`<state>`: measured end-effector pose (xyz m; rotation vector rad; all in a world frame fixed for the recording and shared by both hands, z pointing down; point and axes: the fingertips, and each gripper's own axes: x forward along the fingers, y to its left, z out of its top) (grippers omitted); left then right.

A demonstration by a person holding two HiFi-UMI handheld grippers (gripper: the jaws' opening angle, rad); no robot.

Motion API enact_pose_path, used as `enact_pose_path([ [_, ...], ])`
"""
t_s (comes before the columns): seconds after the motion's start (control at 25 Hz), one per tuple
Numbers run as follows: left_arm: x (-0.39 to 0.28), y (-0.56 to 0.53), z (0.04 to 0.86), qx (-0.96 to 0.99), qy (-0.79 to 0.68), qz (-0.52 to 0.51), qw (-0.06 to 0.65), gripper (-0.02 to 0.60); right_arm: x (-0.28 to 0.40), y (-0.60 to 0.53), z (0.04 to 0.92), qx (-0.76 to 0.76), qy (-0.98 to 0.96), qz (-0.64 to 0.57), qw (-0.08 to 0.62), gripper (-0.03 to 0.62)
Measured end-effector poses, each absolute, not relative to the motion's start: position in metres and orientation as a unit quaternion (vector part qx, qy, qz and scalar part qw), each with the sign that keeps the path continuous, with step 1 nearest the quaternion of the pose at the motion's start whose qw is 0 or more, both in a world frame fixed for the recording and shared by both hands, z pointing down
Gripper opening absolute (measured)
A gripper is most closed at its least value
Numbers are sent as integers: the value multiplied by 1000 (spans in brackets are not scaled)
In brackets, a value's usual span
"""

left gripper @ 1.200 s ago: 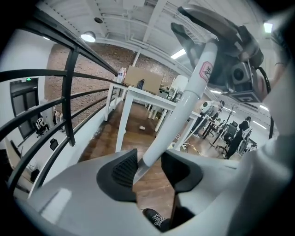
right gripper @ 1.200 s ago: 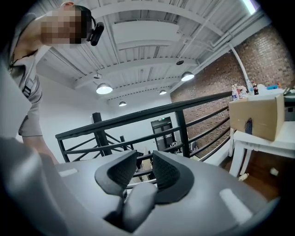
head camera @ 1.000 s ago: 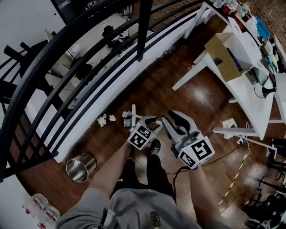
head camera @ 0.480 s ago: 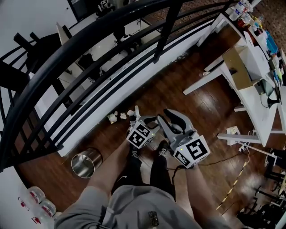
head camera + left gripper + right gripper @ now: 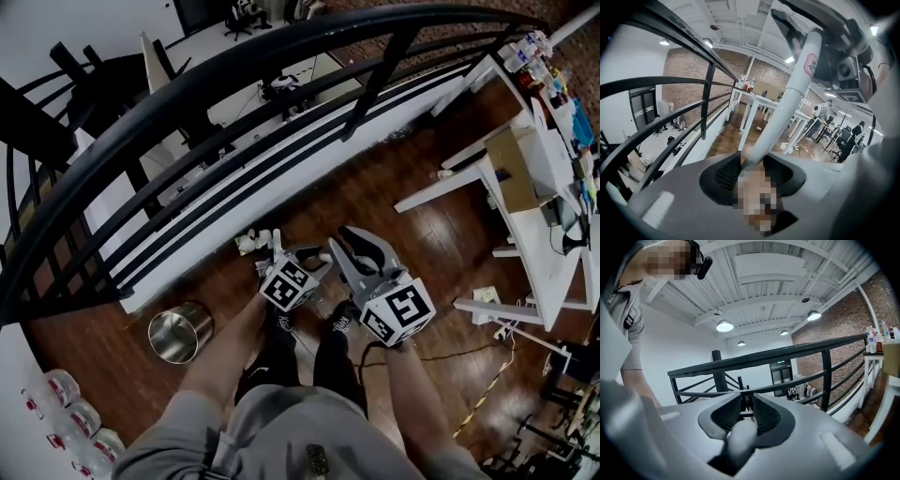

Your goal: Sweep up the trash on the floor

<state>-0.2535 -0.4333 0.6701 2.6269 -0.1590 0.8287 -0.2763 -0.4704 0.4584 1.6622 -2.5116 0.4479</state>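
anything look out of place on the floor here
Crumpled white paper scraps lie loose on the wood floor, against the white ledge under the railing. They are litter, outside the upright metal bin nearby.

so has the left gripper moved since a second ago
yes, the left gripper is nearer the crumpled paper; its fingers, just closing further, hold the white handle

Wore a grey short-sleeved shirt [image 5: 272,427], dark trousers [image 5: 281,361] and dark shoes [image 5: 341,322] with pale print. Had pale grey moulded shells on the left gripper [image 5: 757,169] and the right gripper [image 5: 742,414], with black ribbed pads inside. Bore a white cube [image 5: 292,285] of black square markers on one, a second cube [image 5: 397,313] on the other. Trailed a black cable [image 5: 364,361] below the right.
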Motion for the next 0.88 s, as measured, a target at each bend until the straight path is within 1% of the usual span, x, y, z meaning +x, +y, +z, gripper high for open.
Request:
enact_pose_path([
  [0.2, -259, -442, 668, 934, -71, 295, 187, 147, -291, -481, 452, 526, -837, 134, 70, 75],
  [0.48, -243, -440, 642, 937, -79, 275, 200, 149, -271, -481, 435, 519, -841, 130, 80, 57],
  [0.72, -216, -428, 618, 934, -129, 264, 204, 146, -248, -469, 406, 479, -868, 110, 70, 46],
  [0.88, -206, -428, 584, 930, -187, 238, 207, 151, -234, -467, 369, 433, -896, 95, 33, 41],
])
